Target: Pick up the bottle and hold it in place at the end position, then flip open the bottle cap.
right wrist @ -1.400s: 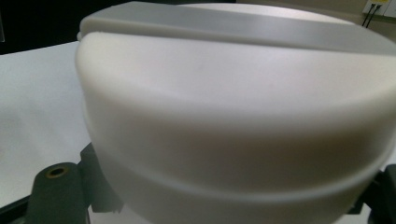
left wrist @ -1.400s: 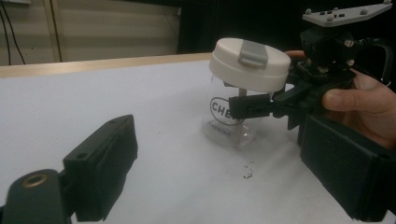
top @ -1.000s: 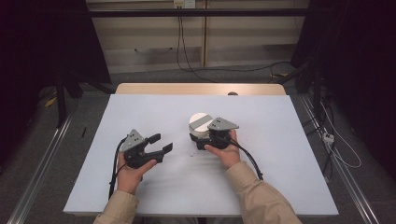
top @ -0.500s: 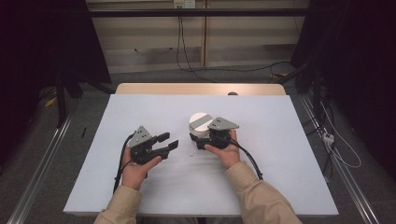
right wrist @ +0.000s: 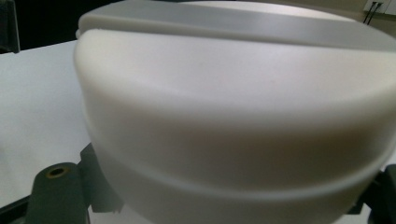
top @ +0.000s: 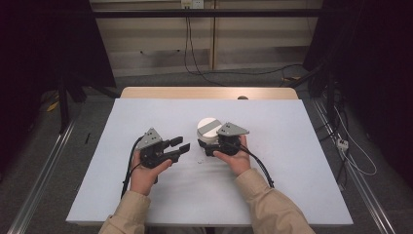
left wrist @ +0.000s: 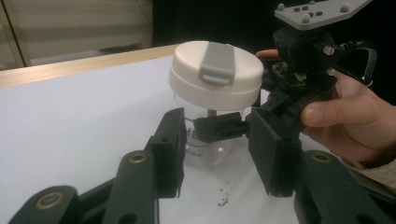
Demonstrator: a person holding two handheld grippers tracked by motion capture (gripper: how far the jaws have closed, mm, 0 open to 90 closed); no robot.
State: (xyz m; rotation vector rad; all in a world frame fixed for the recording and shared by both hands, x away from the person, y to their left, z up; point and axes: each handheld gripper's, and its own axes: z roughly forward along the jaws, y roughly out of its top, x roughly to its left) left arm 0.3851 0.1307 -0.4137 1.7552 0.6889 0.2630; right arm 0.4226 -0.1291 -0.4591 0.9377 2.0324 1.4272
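Two tools work one jar (left wrist: 212,88): right tool (top: 210,147) clenched on its clear body, left tool (top: 176,147) released just before it. Crowding in with the left could tip the lidded jar.

Table (top: 302,161): white covering over its top, bare wooden strip exposed along the far edge. One clear jar (left wrist: 208,149) with a cream lid (top: 208,127) stands upright near centre. Small dark specks (left wrist: 223,201) lie just beside it
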